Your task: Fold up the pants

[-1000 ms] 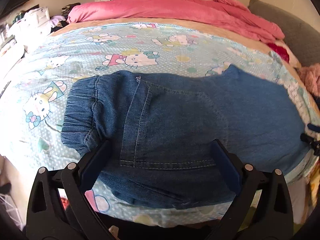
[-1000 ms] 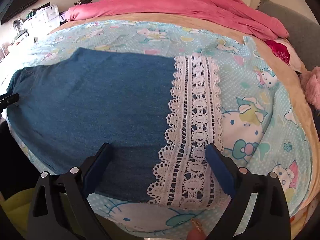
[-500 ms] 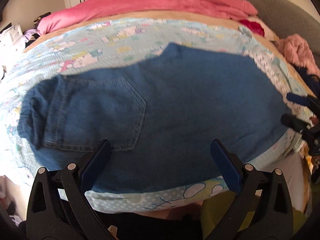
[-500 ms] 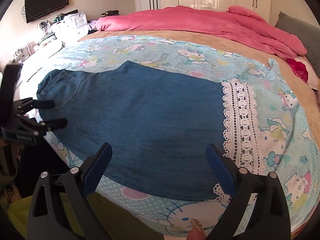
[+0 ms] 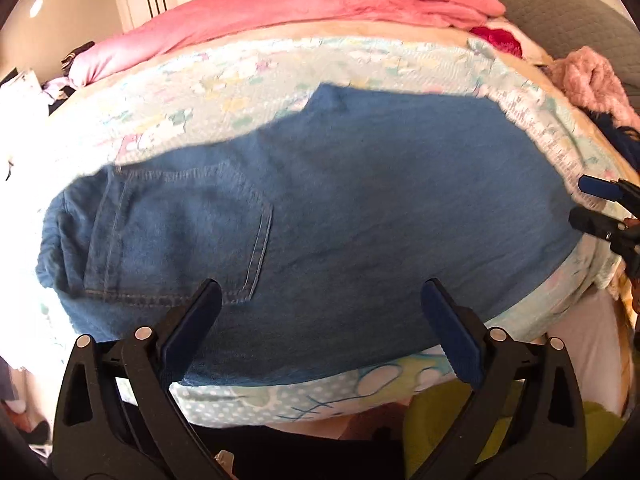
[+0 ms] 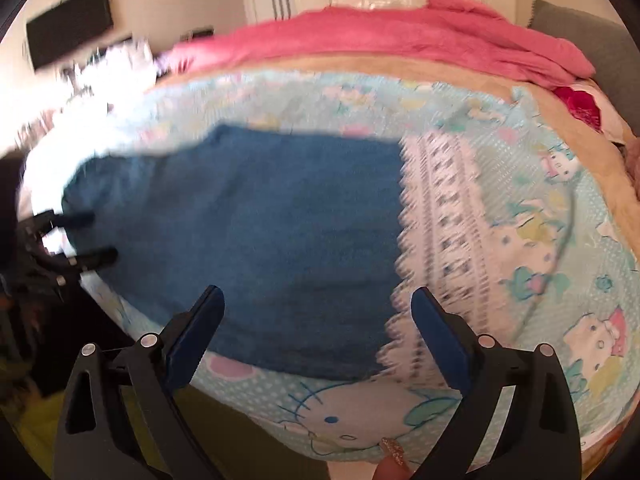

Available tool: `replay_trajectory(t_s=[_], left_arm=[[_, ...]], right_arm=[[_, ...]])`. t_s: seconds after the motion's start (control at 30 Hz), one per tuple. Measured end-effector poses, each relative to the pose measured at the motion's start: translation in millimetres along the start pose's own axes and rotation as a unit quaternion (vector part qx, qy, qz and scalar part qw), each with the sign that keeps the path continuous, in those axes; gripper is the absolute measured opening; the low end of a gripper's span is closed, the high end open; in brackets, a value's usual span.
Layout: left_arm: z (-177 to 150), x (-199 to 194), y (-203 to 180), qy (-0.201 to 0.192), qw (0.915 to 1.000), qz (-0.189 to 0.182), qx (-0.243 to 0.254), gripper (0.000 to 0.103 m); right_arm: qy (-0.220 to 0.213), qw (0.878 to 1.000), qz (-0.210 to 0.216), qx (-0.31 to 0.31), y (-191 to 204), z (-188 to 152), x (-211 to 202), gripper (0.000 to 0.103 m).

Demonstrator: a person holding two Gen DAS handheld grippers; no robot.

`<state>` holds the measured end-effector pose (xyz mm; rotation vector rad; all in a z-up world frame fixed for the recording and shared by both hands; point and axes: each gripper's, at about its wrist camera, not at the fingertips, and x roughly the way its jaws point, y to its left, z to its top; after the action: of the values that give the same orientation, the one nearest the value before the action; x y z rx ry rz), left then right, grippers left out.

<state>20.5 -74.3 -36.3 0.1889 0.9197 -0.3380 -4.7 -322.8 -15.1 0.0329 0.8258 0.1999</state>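
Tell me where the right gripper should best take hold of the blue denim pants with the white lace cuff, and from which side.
Probably the white lace cuff, at its near corner. The blue denim pants lie flat on the cartoon-print blanket, so only edges offer a pinchable lip. The open right gripper already hovers at that near edge; come in low from the bed's near side.
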Motion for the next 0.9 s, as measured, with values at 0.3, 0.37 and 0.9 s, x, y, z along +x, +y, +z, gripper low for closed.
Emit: replay_trajectory(t_s=[0.3,0.37,0.9], left_arm=[[28,-19,-15,-0.027,0.9996,-0.002,0.005,0.094],[34,-20,-19,-0.031,0.9995,-0.004,0.009,0.094],[105,8,-90,-0.037,0.9936,-0.041,0.099,0.094]], right_arm=[[-0.060,0.998,-0.020,0.027,-36,6,-43,0.097],[-0.066,0.997,-0.022,0.034,-42,4,-48,0.097],[-0.078,0.993,-0.053,0.071,-74,-8,-65,0.097]])
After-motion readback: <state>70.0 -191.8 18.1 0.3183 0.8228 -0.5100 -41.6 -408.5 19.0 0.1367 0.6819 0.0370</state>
